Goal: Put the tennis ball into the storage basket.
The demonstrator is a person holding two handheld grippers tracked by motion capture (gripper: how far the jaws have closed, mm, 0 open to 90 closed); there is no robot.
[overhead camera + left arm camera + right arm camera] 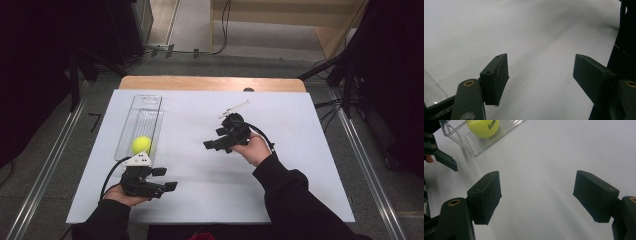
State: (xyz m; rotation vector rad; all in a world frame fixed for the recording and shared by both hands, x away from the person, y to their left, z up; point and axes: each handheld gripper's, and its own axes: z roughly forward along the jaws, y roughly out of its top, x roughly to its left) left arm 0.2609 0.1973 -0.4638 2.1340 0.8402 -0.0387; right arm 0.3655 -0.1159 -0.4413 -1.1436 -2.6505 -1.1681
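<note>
Tennis ball [142, 144], yellow-green, lies inside a long clear plastic tray [145, 107] in the high view, at the tray's near end, with the rest of the tray bare. The tray sits on the white table [300, 150] at about 10 o'clock from the table's middle. The left gripper [162, 179] is held at 6 o'clock from the ball, just beyond the tray's near end, its jaws spread and pointing toward 3 o'clock with nothing between them. The right gripper [212, 145] is near the table's middle, well apart from the tray, jaws aimed toward 8 o'clock and holding nothing.

From the left gripper view, the left gripper [540, 72] stands wide open over bare white table, and a clear corner of the tray [431, 90] shows at 8 o'clock.

From the right gripper view, the right gripper [537, 192] is also wide open and empty. The tray [499, 135] lies at 11 o'clock with the ball [484, 126] in it; dark letters on the ball are cut off by the frame and I cannot read them whole. The left gripper's jaws [445, 158] show at 9 o'clock.
</note>
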